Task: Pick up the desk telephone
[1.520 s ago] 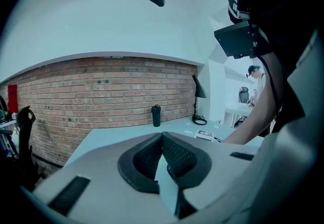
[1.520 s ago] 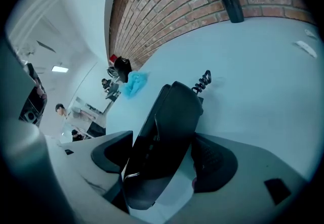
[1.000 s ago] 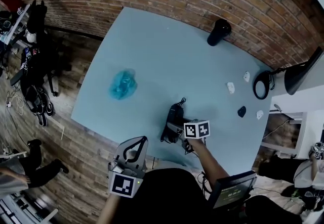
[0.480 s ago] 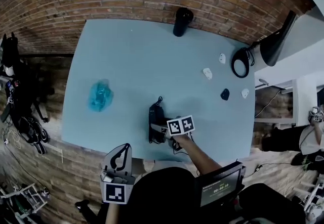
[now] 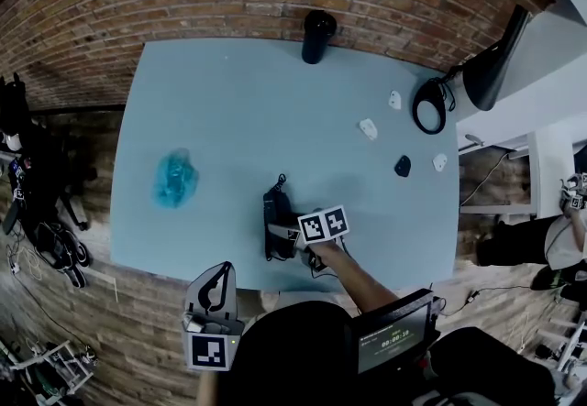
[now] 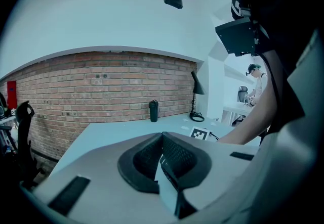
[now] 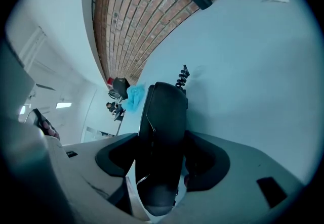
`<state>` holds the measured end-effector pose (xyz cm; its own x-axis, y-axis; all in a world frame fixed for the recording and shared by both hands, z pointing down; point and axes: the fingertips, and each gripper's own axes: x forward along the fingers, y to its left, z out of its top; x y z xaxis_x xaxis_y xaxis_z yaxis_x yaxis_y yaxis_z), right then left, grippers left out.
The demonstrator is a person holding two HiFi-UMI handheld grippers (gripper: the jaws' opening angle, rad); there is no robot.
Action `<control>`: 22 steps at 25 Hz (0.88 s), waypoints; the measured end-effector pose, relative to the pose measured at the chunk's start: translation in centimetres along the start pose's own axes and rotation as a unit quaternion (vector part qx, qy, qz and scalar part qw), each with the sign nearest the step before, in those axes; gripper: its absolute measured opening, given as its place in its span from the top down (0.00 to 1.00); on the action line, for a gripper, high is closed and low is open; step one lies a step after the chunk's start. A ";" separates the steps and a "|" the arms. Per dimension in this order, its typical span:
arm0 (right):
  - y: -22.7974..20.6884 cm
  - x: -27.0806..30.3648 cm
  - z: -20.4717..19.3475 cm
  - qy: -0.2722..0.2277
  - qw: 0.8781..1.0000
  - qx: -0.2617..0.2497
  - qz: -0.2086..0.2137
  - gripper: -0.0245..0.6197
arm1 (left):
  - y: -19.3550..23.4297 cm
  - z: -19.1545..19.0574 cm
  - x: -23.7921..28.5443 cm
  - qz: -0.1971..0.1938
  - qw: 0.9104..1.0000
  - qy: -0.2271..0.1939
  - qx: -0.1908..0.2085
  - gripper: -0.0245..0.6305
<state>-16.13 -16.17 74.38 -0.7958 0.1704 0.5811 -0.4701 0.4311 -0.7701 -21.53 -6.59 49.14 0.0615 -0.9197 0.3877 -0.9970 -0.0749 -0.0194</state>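
Your right gripper (image 7: pixel 161 148) is clenched on the black desk telephone (image 5: pixel 275 217). Its dark pads stand wide apart, and the telephone's rounded black body fills the whole space between them, pressed on both sides (the coiled cord shows just past its far end). The telephone lies on the pale blue table (image 5: pixel 229 111), close to the table's near edge and about midway along it.

Your left gripper (image 6: pixel 162 137) is closed on nothing, its two ribbed pads meeting at their tips. It hangs off the table's near edge, to the left of your body.

Compared with a second ago, the telephone keeps its spot on the table and your right gripper stays on it. The left gripper also remains off the near edge. What changes is your head: the table was skewed across the view then and now sits square. The black cylindrical flask (image 5: pixel 317 36) stands at the table's far edge, and the crumpled blue plastic bag (image 5: pixel 173 179) lies on the table's left part.
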 end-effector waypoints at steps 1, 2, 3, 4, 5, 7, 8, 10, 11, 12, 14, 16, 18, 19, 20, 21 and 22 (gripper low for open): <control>0.0 0.0 0.0 0.000 1.000 0.002 0.002 0.49 | -0.1 0.0 0.1 0.000 1.000 0.000 -0.002 0.93; 0.0 -0.1 0.1 0.000 1.000 0.004 0.005 0.49 | -0.2 0.2 0.2 0.001 1.000 -0.003 -0.003 0.93; 0.1 -0.1 0.1 -0.001 1.000 0.006 0.008 0.49 | -0.2 0.2 0.3 0.000 1.000 -0.005 -0.004 0.93; 0.1 -0.1 0.2 -0.002 1.000 0.010 0.013 0.49 | -0.3 0.2 0.4 0.000 1.000 -0.002 -0.005 0.93; 0.1 -0.2 0.3 -0.004 1.000 0.013 0.017 0.49 | -0.4 0.0 0.4 0.000 1.000 0.002 -0.006 0.93; 0.1 -0.3 0.4 -0.006 1.000 0.019 0.023 0.49 | -0.5 -0.1 0.5 0.000 1.000 0.005 -0.005 0.93; 0.0 -0.4 0.5 -0.007 0.999 0.021 0.025 0.49 | -0.5 -0.2 0.6 0.001 1.000 0.008 -0.007 0.93; 0.0 -0.5 0.7 -0.011 0.999 0.025 0.028 0.49 | -0.5 -0.5 0.7 -0.001 1.000 0.016 -0.009 0.93; 0.1 -0.5 0.8 -0.013 0.999 0.026 0.031 0.49 | -0.4 -0.6 0.7 -0.001 1.000 0.018 -0.009 0.93; 0.2 -0.5 1.0 -0.016 0.999 0.028 0.034 0.49 | -0.4 -0.6 0.7 -0.001 1.000 0.018 -0.009 0.93; 0.5 -0.6 1.3 -0.022 0.998 0.031 0.041 0.49 | -0.3 -0.5 0.8 -0.001 1.000 0.009 -0.010 0.93; 0.9 -0.8 1.7 -0.029 0.998 0.034 0.050 0.49 | -0.4 -0.4 1.0 -0.002 1.000 0.006 -0.012 0.93; 1.2 -1.0 2.0 -0.036 0.997 0.037 0.057 0.49 | -0.5 -0.5 1.1 -0.005 1.000 0.010 -0.014 0.93; 1.4 -1.1 2.2 -0.039 0.997 0.037 0.060 0.49 | -0.6 -0.6 1.2 -0.007 1.000 0.014 -0.013 0.93; 1.6 -1.2 2.5 -0.043 0.996 0.036 0.064 0.49 | -0.6 -0.7 1.3 -0.009 1.000 0.016 -0.012 0.93; 1.9 -1.3 2.7 -0.048 0.996 0.036 0.069 0.49 | -0.6 -0.7 1.3 -0.011 1.000 0.016 -0.011 0.93; 2.2 -1.4 3.0 -0.054 0.995 0.037 0.074 0.49 | -0.5 -0.6 1.4 -0.013 1.000 0.015 -0.011 0.93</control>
<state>-17.19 -18.14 71.10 -0.8927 0.1299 0.4314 -0.3685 0.3403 -0.8651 -20.93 -7.56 50.26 0.0855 -0.9057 0.4151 -0.9959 -0.0895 0.0100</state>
